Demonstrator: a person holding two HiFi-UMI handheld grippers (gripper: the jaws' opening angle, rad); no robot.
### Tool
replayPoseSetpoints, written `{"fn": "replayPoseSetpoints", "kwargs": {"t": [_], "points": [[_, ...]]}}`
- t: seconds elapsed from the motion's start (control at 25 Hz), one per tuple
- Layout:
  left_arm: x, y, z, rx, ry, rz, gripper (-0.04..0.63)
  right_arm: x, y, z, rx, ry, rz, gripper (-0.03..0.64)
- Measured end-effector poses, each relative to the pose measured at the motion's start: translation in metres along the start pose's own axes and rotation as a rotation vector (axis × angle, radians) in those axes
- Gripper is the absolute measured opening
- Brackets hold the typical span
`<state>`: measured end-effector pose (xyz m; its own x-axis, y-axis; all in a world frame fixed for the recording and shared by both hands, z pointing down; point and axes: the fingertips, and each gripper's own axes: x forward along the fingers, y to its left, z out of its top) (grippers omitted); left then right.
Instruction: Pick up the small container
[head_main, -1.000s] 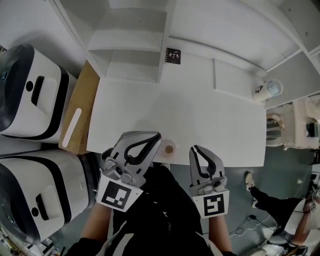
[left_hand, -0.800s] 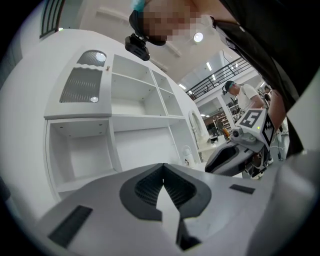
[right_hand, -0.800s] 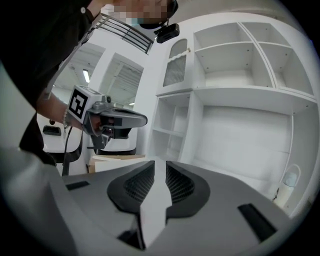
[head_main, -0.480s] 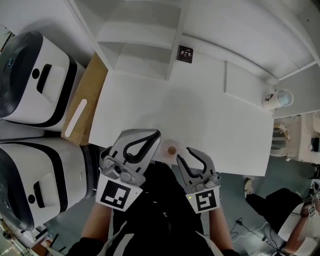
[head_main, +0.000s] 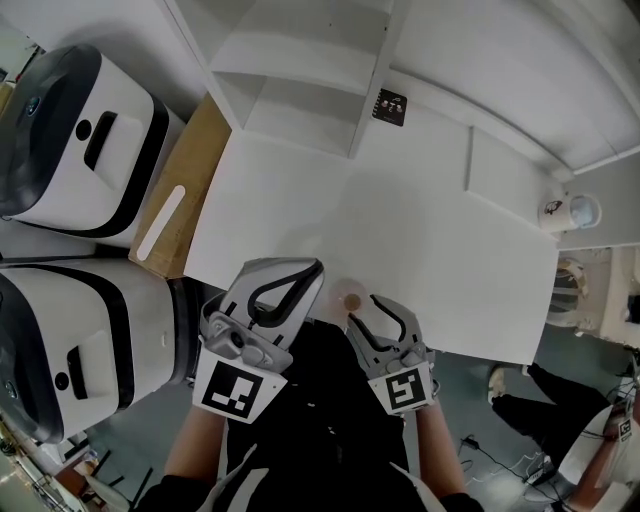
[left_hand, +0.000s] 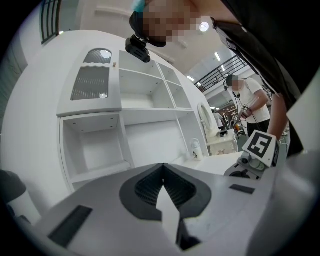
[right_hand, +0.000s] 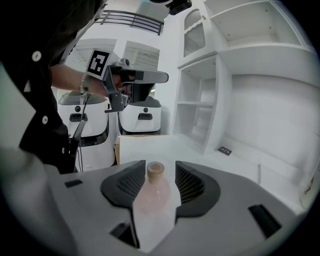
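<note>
The small container (head_main: 351, 299) is a pale pink bottle with a cork-coloured top, standing near the front edge of the white table (head_main: 420, 240). In the right gripper view the small container (right_hand: 154, 192) stands upright between the two jaws with a gap on each side. My right gripper (head_main: 362, 309) (right_hand: 160, 169) is opening, and its pads do not press on the bottle. My left gripper (head_main: 317, 269) (left_hand: 163, 165) is shut on nothing, just left of the bottle at the table's front edge.
A white shelf unit (head_main: 300, 80) rises at the back of the table, with a small black card (head_main: 388, 106) beside it. A white cup (head_main: 565, 212) stands at the far right. Two white-and-black machines (head_main: 70, 150) (head_main: 70, 340) and a brown board (head_main: 180, 205) flank the left.
The right gripper's jaws have spread from shut to wide, and it has shifted left up to the bottle. The left gripper has stayed shut in place.
</note>
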<state>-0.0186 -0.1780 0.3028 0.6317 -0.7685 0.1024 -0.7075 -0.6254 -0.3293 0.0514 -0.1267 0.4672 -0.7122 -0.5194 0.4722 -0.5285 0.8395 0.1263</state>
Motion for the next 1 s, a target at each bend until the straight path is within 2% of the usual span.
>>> {"fn": "replayPoseSetpoints", "kwargs": {"t": [0.48,0.92,1.0], "points": [[-0.005,-0.001,-0.01,-0.013,0.035,0.02,0.0,0.024,0.013,-0.018,0.01,0.03,0.066,0.181],[-0.012,-0.004,-0.019,-0.027,0.055,0.025,0.0,0.039,0.009,-0.015,0.011,0.011,0.047,0.179],[-0.012,-0.005,-0.02,-0.027,0.056,0.022,0.0,0.039,0.008,-0.014,0.016,0.0,0.038,0.158]]}}
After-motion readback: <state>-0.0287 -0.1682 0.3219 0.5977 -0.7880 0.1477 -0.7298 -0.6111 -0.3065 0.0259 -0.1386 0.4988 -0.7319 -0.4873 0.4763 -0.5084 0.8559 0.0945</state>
